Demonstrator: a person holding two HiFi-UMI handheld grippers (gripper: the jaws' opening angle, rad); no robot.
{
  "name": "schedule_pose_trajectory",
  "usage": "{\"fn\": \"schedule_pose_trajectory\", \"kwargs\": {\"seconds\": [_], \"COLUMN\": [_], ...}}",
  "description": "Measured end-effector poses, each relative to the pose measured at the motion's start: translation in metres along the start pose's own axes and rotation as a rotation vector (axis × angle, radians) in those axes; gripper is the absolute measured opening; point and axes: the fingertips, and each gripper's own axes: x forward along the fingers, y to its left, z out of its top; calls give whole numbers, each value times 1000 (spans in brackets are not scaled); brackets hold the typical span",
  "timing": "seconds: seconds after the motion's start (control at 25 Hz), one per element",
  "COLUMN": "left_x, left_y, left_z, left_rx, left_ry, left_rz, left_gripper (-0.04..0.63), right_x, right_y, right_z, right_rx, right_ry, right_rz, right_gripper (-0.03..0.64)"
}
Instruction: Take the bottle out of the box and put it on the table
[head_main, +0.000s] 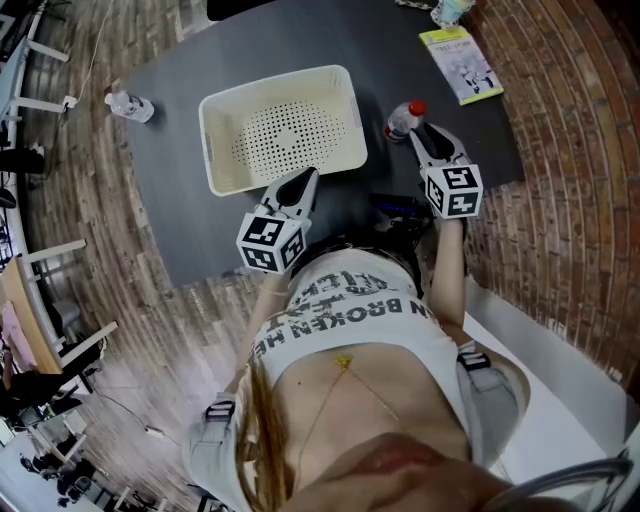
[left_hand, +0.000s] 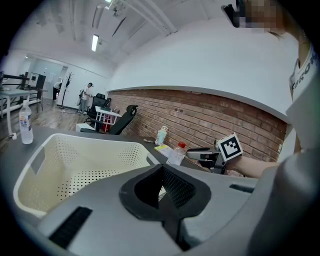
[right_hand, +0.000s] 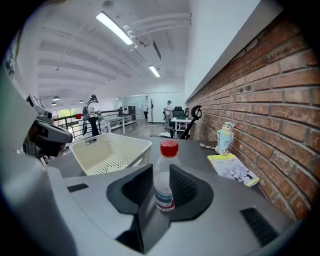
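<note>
The second bottle (head_main: 130, 105), far left of the box (head_main: 208, 145), is small and see-through, so it is hard to tell what is in it. The left gripper (head_main: 305, 180) covers a bit of the box's near rim. The person (head_main: 350, 340) hides the near edge of the worktop (head_main: 180, 210). Far right of the box, past the booklet (head_main: 461, 64), a toy (right_hand: 225, 137) is cut off by the top edge of the head view.

The box is white, with little holes in its floor and walls. It sits in the middle of the worktop and nothing is in it. The left gripper's jaws point at the near wall of the box. They are closed together with nothing between them.

The bottle (head_main: 403, 120) is out of the box. It stands upright on the worktop just right of the box, with its red cap on top. The right gripper (head_main: 425, 132) has its jaws partly open, one on each side of the bottle, and both pads look pressed on its sides. The booklet lies flat further right of the box.
</note>
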Motion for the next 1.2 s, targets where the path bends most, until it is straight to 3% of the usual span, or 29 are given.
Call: {"fn": "schedule_pose_trajectory", "kwargs": {"seconds": [0.08, 0.24, 0.56, 1.2], "left_x": [-1, -2, -12, -28], "left_y": [0, 1, 11, 27], "left_z": [0, 0, -1, 12], "left_rx": [-2, -9, -32, -40], "left_ry": [-3, -12, -30, -94], "left_rz": [2, 13, 55, 124], "left_gripper": [5, 5, 5, 5], "right_x": [-2, 1, 24, 31], "right_y": [7, 30, 97, 202], "right_z": [0, 2, 6, 44], "right_rx": [-1, -25, -158, -168], "right_ry": [-7, -10, 27, -89], "right_rz": [24, 114, 305, 629], "right_gripper": [59, 18, 14, 12]}}
